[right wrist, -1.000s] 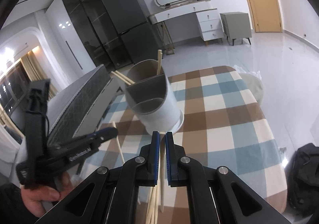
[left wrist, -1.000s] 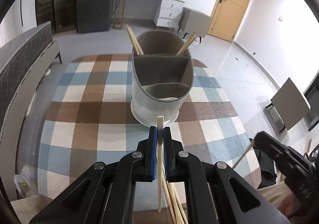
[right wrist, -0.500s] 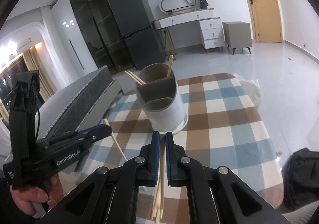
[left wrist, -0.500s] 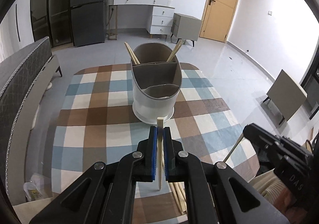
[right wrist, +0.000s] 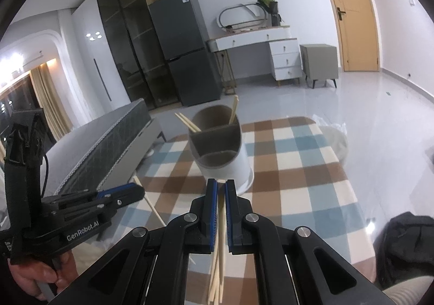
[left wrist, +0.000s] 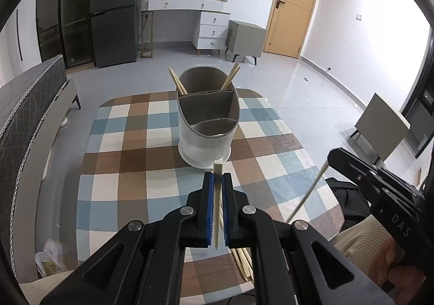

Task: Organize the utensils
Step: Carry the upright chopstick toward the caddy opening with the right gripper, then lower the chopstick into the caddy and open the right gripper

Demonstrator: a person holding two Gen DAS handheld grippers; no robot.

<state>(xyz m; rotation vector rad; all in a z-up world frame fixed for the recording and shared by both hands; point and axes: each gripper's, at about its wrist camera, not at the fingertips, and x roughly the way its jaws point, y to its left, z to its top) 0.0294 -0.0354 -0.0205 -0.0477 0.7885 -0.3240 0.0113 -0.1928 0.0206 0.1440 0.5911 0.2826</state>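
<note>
A white utensil holder [left wrist: 207,126] with grey compartments stands on the checked tablecloth [left wrist: 122,164]; two chopsticks [left wrist: 177,84] lean in its far compartment. It also shows in the right wrist view [right wrist: 219,147]. My left gripper [left wrist: 217,183] is shut on a pale chopstick [left wrist: 217,196], held upright above the table, short of the holder. My right gripper [right wrist: 221,188] is shut on another chopstick [right wrist: 222,226]; that chopstick also shows in the left wrist view [left wrist: 309,193]. Several loose chopsticks [right wrist: 215,280] lie on the cloth below.
A grey bench [left wrist: 24,120] runs along the table's left side. A black bag [right wrist: 404,245] lies on the floor at the right. A plastic bag [left wrist: 51,259] sits on the floor by the table's near left corner.
Both grippers have risen and drawn back from the holder, each with its chopstick. The holder looks smaller and farther now.
</note>
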